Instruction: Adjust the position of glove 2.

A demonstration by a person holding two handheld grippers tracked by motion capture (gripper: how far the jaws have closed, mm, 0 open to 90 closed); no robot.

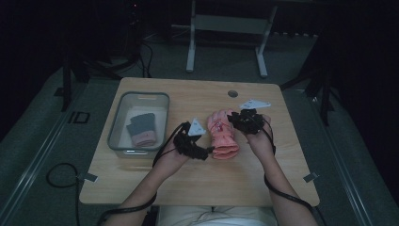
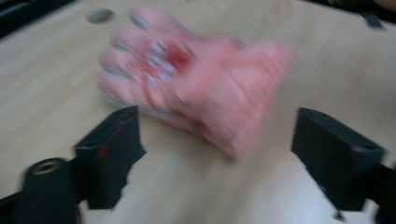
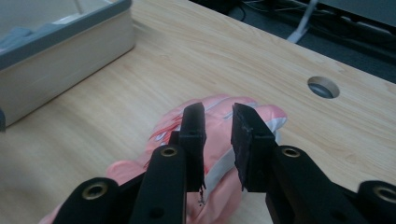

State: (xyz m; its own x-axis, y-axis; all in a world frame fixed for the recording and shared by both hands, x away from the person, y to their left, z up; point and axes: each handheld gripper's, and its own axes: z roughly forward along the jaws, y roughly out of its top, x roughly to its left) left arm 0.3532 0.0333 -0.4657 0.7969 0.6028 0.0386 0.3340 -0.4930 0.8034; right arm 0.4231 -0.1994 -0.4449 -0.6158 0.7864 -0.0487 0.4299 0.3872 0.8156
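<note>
a: where does the glove [image 1: 224,134] lie right now?

b: flat on the worktop [image 1: 197,181], between the two hands and just right of the bin [image 1: 119,112]. it is pink, with a red and white patch on its back.

a: which way does it run?

b: in the high view its long axis goes away from the person. the fingers point to the far edge, leaning a little left, and the cuff end faces the person.

a: and from the left claw [image 2: 215,154]?

b: the glove sits straight ahead of it, a little beyond the jaws. they stand wide apart and released, with nothing between them. in the left gripper view the cuff is the near end and the fingers point away and to the left. that view is blurred, so i can't tell finer detail.

a: the right claw [image 3: 218,140]?

b: it hangs right over the finger end of the glove [image 3: 219,140], jaws drawn close with a narrow gap. i can't tell if any cloth is pinched in that gap, so i won't call it a hold.

a: which hand is nearer, then?

b: the right one, i judge. it is at the fingertips. the left claw [image 1: 194,143] is just beside the cuff end, near but apart.

a: so the next move turns on what?

b: on the cuff lying just ahead of the open left jaws, i'd say. they'd need to come forward around it.
</note>
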